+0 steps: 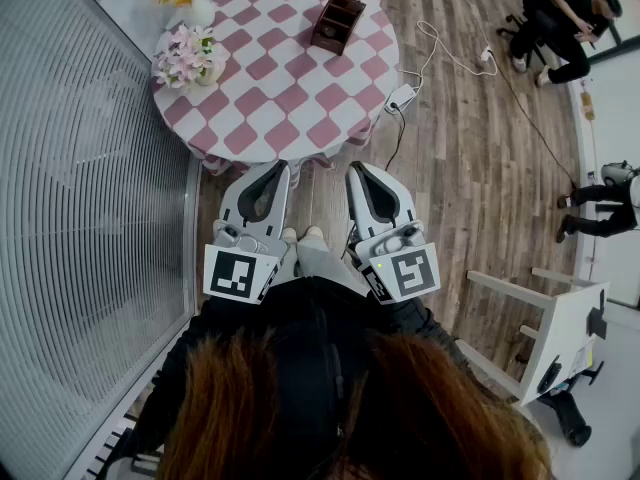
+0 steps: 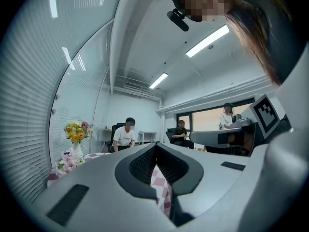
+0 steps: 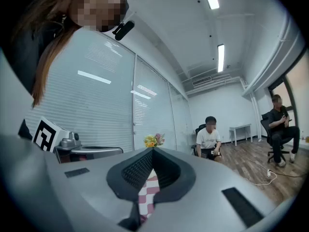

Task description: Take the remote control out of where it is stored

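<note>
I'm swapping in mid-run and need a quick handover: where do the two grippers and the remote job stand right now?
Left gripper: shut, empty, held just short of the table.
Right gripper: shut, empty, beside the left one.
Things: a brown holder stands on the far side of the table. It is probably where the remote is kept, but no remote can be made out in it from here.
Done: nothing yet; neither gripper is near the holder.
Left: reach over to the holder, open a gripper, find the remote and lift it out.
</note>
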Demonstrator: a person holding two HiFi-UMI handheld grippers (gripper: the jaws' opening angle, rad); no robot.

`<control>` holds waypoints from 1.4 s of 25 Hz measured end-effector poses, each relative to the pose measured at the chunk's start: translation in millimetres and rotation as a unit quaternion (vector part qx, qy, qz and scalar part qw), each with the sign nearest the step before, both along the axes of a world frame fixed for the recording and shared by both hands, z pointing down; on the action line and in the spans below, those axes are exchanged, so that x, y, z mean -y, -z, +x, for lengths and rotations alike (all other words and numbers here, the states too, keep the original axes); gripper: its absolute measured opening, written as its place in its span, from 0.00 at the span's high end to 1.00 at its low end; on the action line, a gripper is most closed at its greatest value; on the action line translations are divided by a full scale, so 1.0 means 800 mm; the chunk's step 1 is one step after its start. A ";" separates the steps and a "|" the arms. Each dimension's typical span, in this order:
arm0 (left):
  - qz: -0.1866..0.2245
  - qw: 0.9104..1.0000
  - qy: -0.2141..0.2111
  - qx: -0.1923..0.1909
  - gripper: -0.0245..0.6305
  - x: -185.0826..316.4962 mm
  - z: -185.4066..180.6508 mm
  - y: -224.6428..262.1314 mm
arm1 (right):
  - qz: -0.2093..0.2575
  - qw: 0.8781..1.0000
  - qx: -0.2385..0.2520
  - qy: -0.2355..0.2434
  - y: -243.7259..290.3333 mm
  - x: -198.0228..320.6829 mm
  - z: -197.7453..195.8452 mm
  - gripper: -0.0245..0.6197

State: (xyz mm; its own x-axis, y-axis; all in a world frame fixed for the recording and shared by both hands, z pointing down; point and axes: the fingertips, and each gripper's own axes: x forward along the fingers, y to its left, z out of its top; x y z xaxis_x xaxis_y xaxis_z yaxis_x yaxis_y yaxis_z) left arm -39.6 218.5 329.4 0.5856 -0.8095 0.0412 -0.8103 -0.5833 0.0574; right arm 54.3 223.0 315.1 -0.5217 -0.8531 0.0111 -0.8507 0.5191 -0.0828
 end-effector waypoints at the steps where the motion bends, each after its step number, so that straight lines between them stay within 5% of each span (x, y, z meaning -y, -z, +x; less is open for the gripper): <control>1: 0.001 1.000 -0.001 0.002 0.95 0.001 0.000 -0.001 | 0.000 1.000 0.000 0.000 0.000 0.001 0.000 0.94; 35: -0.006 0.999 0.048 0.003 0.95 0.050 0.021 -0.006 | -0.004 1.000 0.019 0.023 -0.005 0.061 0.049 0.94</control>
